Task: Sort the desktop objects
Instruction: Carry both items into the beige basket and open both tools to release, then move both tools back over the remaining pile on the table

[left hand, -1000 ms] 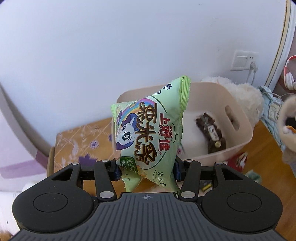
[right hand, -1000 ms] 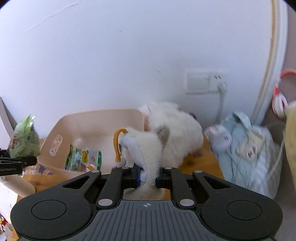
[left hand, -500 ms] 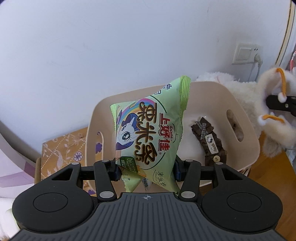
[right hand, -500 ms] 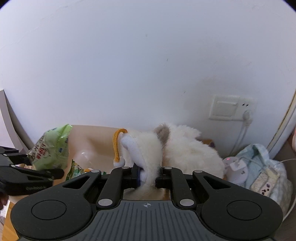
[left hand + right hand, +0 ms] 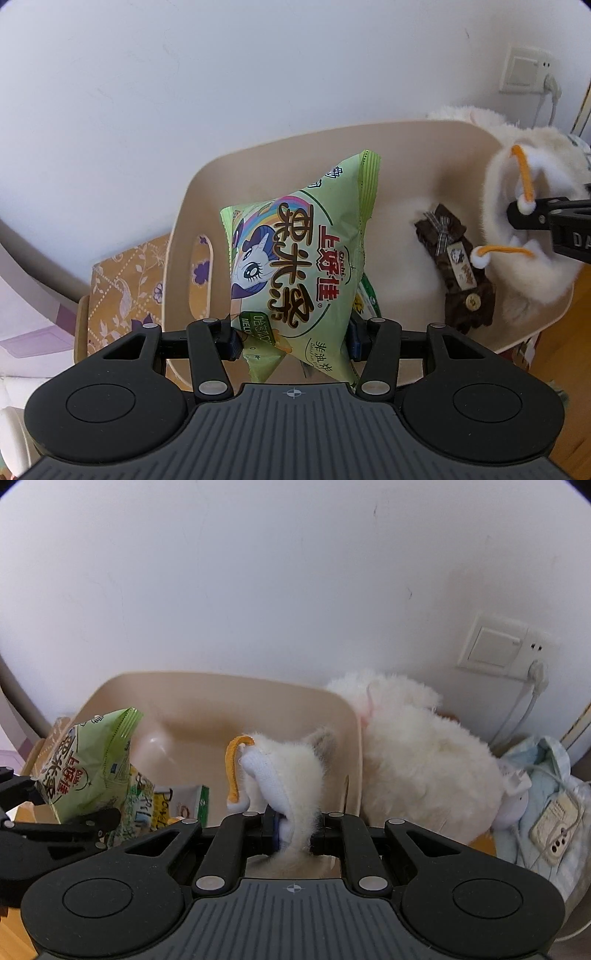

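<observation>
You're holding the left tool (image 5: pixel 293 338) clamped on the light, crinkly snack bag (image 5: pixel 295 266) by its lower edge over the beige bin (image 5: pixel 258 158), while the right tool (image 5: pixel 293 829) is pinching the soft plush toy (image 5: pixel 288 771) above the bin's right side.

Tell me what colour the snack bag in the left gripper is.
Light green snack bag, with a rainbow pony cartoon; clearest in the left wrist view.

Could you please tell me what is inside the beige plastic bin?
The beige plastic bin holds a brown bow-tied packet and snack packets; the held green snack bag hides the rest.
</observation>
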A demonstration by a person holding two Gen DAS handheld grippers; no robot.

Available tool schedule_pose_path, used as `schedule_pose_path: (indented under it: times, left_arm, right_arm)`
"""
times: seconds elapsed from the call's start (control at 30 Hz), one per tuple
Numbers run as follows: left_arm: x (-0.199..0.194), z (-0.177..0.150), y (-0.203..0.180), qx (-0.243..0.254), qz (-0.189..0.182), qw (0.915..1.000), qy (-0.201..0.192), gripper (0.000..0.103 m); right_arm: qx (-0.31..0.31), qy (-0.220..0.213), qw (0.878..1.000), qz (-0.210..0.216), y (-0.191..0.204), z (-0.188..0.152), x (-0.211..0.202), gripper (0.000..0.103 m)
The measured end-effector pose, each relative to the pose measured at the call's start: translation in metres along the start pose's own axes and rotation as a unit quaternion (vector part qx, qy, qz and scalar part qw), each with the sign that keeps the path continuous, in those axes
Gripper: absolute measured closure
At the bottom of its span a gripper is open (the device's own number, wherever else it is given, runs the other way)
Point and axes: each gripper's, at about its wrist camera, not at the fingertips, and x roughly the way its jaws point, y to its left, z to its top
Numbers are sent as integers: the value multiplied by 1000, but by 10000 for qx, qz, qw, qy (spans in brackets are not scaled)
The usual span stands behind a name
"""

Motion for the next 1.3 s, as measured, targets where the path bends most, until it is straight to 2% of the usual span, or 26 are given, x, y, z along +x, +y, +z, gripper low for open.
schedule_pose_path:
  times: [0.13, 0.2, 0.27, 0.37, 0.43, 0.57, 0.67, 0.77, 1.0, 1.23, 1.3]
  left_arm:
    - [6, -3, -4, -12, 73, 10000, 58, 50]
    - [6, -2, -4, -71, 52, 9999, 95, 48]
    - [3, 2, -3, -129, -15, 9998, 137, 46]
    - [-3, 7, 1, -188, -40, 9998, 53, 38]
    - [-8, 10, 4, -196, -15, 9998, 12, 35]
    - [-14, 15, 11, -299, -48, 9995, 15, 33]
    - [-21, 16, 14, -390, -92, 9992, 19, 30]
    - [-26, 16, 17, -438, 13, 9990, 9, 28]
    - [-40, 15, 25, -600, 400, 9972, -214, 27]
    - [-64, 5, 32, -789, 387, 9956, -339, 27]
    - [-74, 0, 34, -882, 268, 9950, -389, 27]
  right_arm:
    - [-90, 213, 9997, -34, 5, -3, 11, 88]
    - [-117, 282, 9995, -54, 7, -2, 14, 70]
    - [-193, 284, 9994, -67, 10, -2, 14, 61]
    - [-201, 229, 9995, -105, 12, -3, 12, 38]
    - [-188, 181, 9996, -95, 11, -3, 11, 34]
    - [-90, 179, 9998, 57, 9, -1, 8, 17]
    - [-61, 123, 9999, 94, 6, 1, 6, 14]
    - [-42, -1, 10000, 62, 7, 1, -3, 3]
    - [22, -275, 9996, 39, 4, 2, -26, 1]
    - [215, -384, 9990, 105, 4, -6, -66, 0]
    - [248, -391, 9988, 141, 1, -10, -73, 0]
